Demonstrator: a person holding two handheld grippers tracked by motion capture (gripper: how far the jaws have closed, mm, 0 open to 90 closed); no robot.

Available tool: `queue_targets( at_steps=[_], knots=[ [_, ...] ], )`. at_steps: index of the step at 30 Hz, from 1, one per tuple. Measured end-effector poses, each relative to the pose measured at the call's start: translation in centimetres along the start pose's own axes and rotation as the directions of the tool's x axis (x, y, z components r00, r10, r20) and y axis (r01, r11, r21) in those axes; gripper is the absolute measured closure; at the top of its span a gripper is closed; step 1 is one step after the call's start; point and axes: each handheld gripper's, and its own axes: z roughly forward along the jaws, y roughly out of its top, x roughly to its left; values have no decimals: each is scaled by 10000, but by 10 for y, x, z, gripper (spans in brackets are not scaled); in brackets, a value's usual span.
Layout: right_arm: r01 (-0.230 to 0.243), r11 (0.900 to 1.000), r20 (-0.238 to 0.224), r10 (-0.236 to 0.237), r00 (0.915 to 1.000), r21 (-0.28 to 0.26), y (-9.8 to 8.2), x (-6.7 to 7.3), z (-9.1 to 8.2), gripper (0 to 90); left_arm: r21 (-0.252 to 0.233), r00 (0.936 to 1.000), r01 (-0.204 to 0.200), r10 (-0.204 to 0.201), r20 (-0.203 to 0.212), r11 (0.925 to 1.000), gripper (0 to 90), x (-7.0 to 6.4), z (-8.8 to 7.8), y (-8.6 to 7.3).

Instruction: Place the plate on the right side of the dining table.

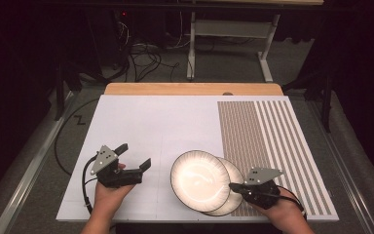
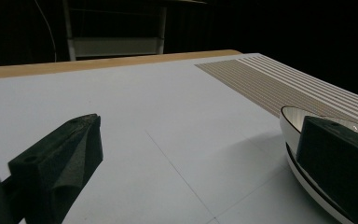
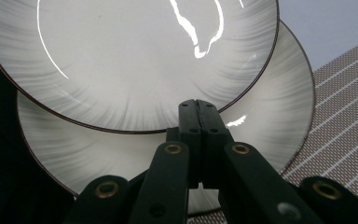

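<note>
Two plates at table's near right, top plate (image 1: 199, 179) offset left over lower plate (image 1: 232, 187). Right gripper (image 1: 235, 186), jaws pressed together, nothing between, tip at top plate's rim. Left gripper (image 1: 135, 156) wide, empty, well left of plates. Risk: closed tip shoves top plate, which slides off lower plate; rim is thin, so pinch may slip.

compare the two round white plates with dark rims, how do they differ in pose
The upper white plate lies on top and shows its whole glossy face; the lower white plate sits beneath it, shifted right, showing as a crescent. The upper plate lies mostly over the plain white board; the lower plate reaches onto the striped mat. Both share grey radial streaks and thin dark rims.
</note>
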Motion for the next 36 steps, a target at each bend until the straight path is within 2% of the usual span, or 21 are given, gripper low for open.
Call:
queue_targets(
  at_steps=[6,12,16,21,24,29,36],
  knots=[
    [152,9999,-51,-152,9999,76,6,5,8,900,-25,10000,58,-58,51,10000,13,0,-1,0],
    [136,9999,-59,-135,9999,79,6,5,9,900,-13,9998,149,-149,92,9999,13,-1,0,1],
    [114,9999,-52,-113,9999,66,6,5,9,900,206,9990,392,-397,211,9990,13,0,1,6],
    [135,9999,-42,-135,9999,42,5,4,8,900,728,9958,763,-796,443,9944,13,3,1,10],
    [123,9999,-32,-123,9999,44,5,4,8,900,1094,9913,1092,-1163,610,9880,13,7,1,9],
    [141,9999,-14,-141,9999,34,6,4,9,900,1647,9783,1706,-1869,892,9715,13,12,2,10],
    [117,9999,-26,-117,9999,20,6,4,9,900,2348,9617,2169,-2488,1155,9475,13,12,7,10]
  ],
)
